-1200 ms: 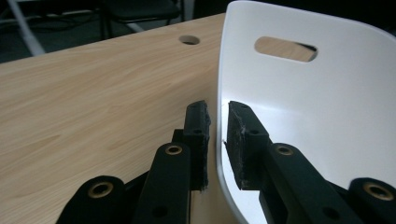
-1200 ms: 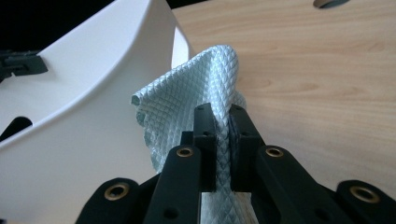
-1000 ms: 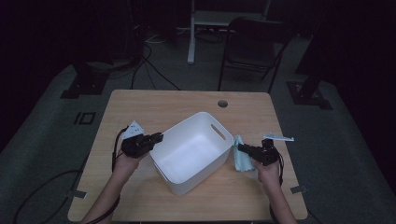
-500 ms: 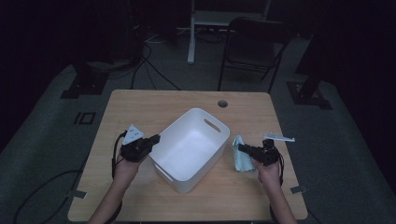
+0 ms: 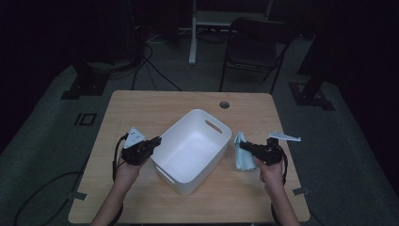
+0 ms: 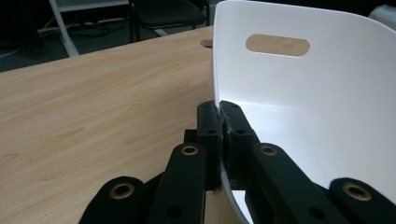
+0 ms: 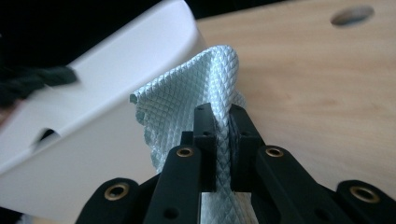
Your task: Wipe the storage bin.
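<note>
A white plastic bin with handle slots stands at an angle on the middle of the wooden table. My left gripper is shut on the bin's left rim, one jaw inside the wall and one outside. In the left gripper view the gripper pinches the thin white wall. To the right of the bin, my right gripper is shut on a light blue textured cloth. The right gripper view has the cloth bunched up between the jaws of the gripper, close beside the bin.
A round cable hole sits near the table's far edge. Behind the table stand a dark folding chair and a white stand, with cables on the floor. The table's right edge is close to my right hand.
The bin's right corner has drawn slightly left, away from the cloth. Both hands have stayed almost where they were.
</note>
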A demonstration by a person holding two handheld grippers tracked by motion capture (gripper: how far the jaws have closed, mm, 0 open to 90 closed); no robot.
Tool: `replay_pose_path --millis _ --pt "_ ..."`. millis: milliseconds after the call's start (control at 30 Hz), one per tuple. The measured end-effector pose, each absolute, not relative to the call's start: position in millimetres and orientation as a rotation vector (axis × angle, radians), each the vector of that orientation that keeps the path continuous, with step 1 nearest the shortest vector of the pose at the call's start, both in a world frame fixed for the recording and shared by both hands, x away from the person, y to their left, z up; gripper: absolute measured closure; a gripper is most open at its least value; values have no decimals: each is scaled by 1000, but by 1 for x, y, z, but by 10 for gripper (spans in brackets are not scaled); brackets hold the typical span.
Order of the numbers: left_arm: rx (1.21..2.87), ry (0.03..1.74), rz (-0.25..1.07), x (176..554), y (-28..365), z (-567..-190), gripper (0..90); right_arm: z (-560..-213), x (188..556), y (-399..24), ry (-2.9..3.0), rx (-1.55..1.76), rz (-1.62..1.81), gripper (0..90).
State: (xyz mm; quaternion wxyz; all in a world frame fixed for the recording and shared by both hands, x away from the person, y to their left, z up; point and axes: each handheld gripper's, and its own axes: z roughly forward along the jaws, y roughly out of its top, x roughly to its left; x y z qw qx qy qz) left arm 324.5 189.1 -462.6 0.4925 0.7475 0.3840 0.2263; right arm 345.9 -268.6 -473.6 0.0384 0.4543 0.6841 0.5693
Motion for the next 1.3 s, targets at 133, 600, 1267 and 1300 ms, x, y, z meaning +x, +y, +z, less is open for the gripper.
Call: replay_pose_path --millis 133,600,1267,1300 --pt "1820 929 550 325 189 -463 874 -456 341 -268 2054 1322 1812 840" --pt "1839 899 543 326 190 -463 872 -472 361 -238 2117 1327 1700 839" --pt "1864 848 542 329 190 -463 872 -485 364 -236 2153 1371 1658 840" --pt "1862 847 541 329 190 -463 871 -487 365 -236 2157 1378 1655 840"
